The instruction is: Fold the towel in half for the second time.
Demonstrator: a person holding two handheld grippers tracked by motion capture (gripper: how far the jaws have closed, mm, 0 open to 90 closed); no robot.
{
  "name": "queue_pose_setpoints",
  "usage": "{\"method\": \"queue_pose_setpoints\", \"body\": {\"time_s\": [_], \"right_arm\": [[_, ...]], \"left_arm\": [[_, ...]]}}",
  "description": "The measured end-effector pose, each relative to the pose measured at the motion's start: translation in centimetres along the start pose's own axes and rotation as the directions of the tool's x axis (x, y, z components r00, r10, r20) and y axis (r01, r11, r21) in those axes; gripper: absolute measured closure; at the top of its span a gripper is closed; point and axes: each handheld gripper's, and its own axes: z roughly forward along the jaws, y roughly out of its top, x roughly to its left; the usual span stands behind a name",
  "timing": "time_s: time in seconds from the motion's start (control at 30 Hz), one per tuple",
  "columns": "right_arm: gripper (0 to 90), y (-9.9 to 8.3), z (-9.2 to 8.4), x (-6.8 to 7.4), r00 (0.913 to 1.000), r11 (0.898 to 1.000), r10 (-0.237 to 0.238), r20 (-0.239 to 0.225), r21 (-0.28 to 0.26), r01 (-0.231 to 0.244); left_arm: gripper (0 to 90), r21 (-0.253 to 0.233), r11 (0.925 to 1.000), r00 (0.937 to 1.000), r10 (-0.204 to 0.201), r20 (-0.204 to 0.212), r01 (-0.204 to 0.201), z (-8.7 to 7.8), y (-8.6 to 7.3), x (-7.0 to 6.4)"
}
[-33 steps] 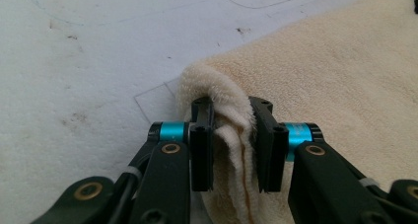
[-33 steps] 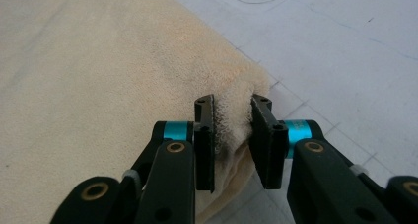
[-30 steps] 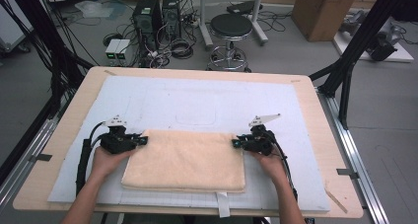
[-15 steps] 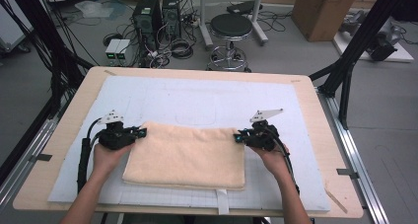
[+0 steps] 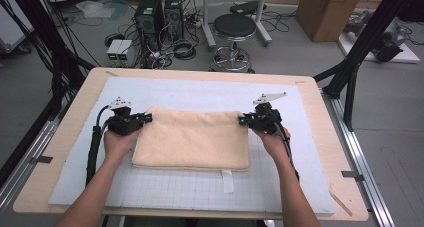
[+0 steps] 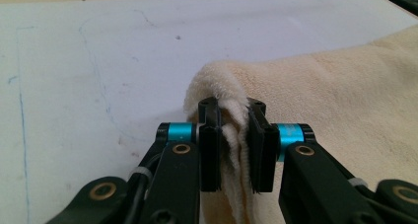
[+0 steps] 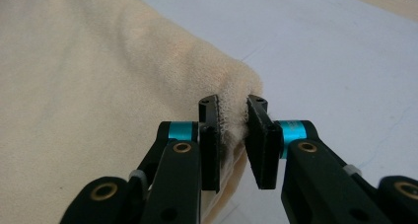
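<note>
A cream folded towel [image 5: 192, 137] lies on the white gridded mat [image 5: 200, 92]. My left gripper [image 5: 146, 118] pinches its far left corner, and in the left gripper view the jaws [image 6: 231, 116] are shut on several bunched layers of towel [image 6: 345, 86]. My right gripper [image 5: 243, 120] pinches the far right corner. In the right gripper view its jaws [image 7: 232, 108] squeeze a raised peak of the towel [image 7: 98, 86]. Both gripped corners stand slightly above the mat.
The mat covers a wooden table [image 5: 60, 152]. A white tag [image 5: 227, 181] lies on the mat just in front of the towel. Beyond the table a stool [image 5: 235, 29], computer cases [image 5: 160, 12] and cables stand on the floor. Black frame posts [image 5: 350, 72] flank the table.
Both grippers have moved away from the person and a little upward, carrying the towel's far corners with them. The towel now lies farther up the mat.
</note>
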Motion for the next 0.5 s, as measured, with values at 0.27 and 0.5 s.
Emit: {"method": "queue_pose_setpoints", "body": {"time_s": [0.27, 0.5], "right_arm": [[78.7, 0.7, 1.2, -1.5, 0.9986, 0.999, 0.036, 0.038, 0.003, -0.036], [73.9, 0.3, 2.9, -2.3, 0.9933, 0.998, 0.066, 0.095, 0.018, -0.068]], "left_arm": [[78.1, 0.016, 0.9998, 0.9994, -0.01, -0.032, 0.01, 1.8, 1.1, 0.3], [75.3, 0.06, 0.9972, 0.9973, -0.041, -0.061, 0.044, 3.2, 0.3, 0.9]]}}
